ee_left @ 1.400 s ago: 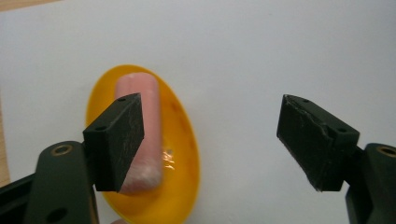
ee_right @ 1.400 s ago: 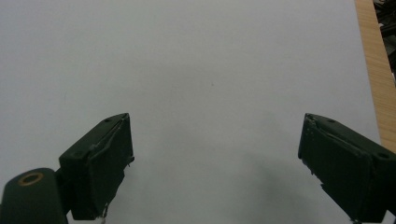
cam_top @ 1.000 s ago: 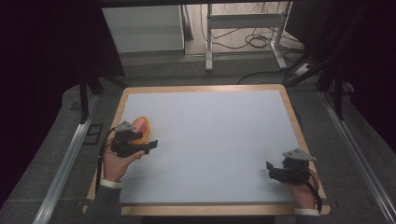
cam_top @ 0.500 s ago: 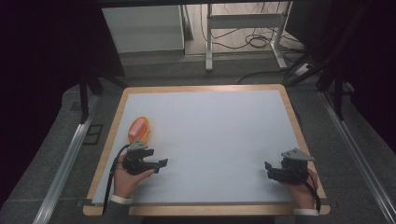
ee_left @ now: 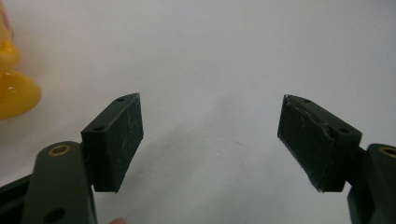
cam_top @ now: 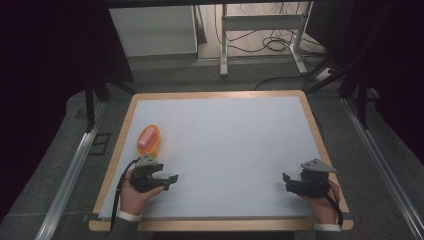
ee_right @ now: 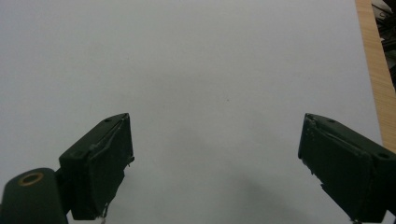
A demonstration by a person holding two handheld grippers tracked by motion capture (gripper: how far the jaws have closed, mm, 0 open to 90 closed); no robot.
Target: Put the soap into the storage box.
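An orange-and-pink object (cam_top: 149, 139) lies on the white tabletop (cam_top: 230, 150) near its left edge; its yellow part (ee_left: 13, 79) shows at the left border of the left gripper view. My left gripper (cam_top: 169, 180) rests just in front of it, near the table's front left, open and holding nothing (ee_left: 210, 140). At the front right, my right gripper (cam_top: 287, 182) is also open and empty (ee_right: 215, 163), pointing left across the bare surface.
A wooden rim (cam_top: 320, 132) frames the tabletop. Metal rails (cam_top: 75, 165) run along both sides of the table. Behind it stand a white cabinet (cam_top: 150, 30) and a metal frame with cables on the floor (cam_top: 270, 45).
My left gripper has let go of the orange object, pulled back toward the front edge and now sits open. The object stays on the table. The right gripper has barely moved.
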